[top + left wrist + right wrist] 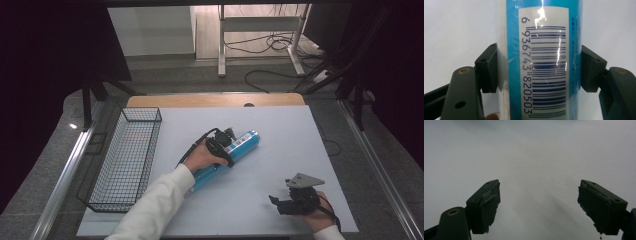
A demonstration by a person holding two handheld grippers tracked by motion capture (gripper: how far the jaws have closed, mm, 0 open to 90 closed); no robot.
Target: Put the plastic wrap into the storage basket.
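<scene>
A blue and white tube (pixel 235 150) with a barcode label lies slantwise on the white table (pixel 280 130) near its middle. My left gripper (pixel 226 142) is over it, and in the left gripper view both pads (pixel 490 67) press on the sides of the tube (pixel 541 62): it is shut on the tube. My right gripper (pixel 275 201) rests near the table's front right edge, pointing left. In the right gripper view its jaws stand wide apart over bare white table (pixel 536 157) with nothing between them, so the right gripper (pixel 537 207) is open.
A black wire basket (pixel 125 160) stands along the left side of the table. A wooden strip (pixel 215 100) runs along the far edge. Cables and desk legs (pixel 260 45) lie on the floor beyond.
</scene>
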